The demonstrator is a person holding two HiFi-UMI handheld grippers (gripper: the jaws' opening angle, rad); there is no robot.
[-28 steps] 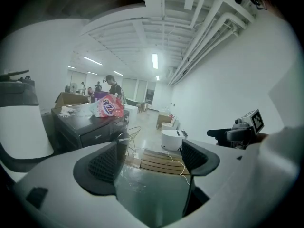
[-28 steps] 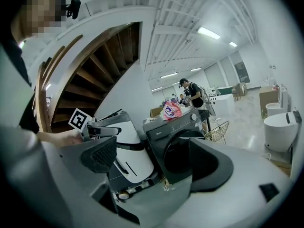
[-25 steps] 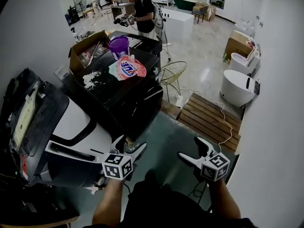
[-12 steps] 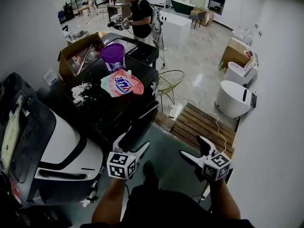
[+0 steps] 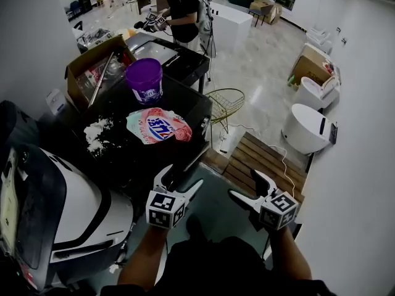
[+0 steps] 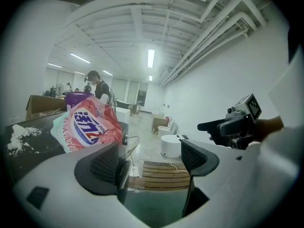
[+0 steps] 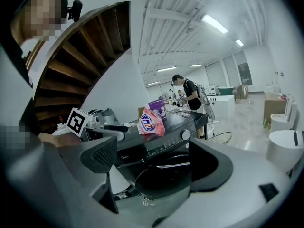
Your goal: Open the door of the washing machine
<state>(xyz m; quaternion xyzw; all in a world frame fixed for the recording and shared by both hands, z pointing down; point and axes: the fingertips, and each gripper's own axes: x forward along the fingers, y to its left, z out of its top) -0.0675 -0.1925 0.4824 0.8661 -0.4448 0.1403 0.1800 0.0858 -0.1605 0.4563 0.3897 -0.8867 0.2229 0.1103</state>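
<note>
Left gripper (image 5: pixel 181 176) and right gripper (image 5: pixel 242 184) both hang spread and empty before me, the washer (image 5: pixel 185 105) just ahead of my left one, its door (image 7: pixel 159 177) low on the front, a bag (image 5: pixel 158 126), bucket (image 5: pixel 144 80) and powder (image 5: pixel 95 134) on top, a pallet (image 5: pixel 266 159) to its right.

Around the washing machine (image 5: pixel 194 111)

A detergent bag (image 5: pixel 159 127) lies on its top, with a bucket (image 5: pixel 144 80) behind the bag and spilled powder (image 5: pixel 95 134) to the bag's left. A cardboard box (image 5: pixel 92 69) stands behind the powder. Another machine (image 5: pixel 68 208) sits to the left, a wire basket (image 5: pixel 225 100) and a wooden platform (image 5: pixel 265 159) to the right, and a person (image 5: pixel 185 11) behind. The left gripper (image 5: pixel 180 179) hovers before the washing machine's front, the right gripper (image 5: pixel 244 184) beside it, nearer the platform.
</note>
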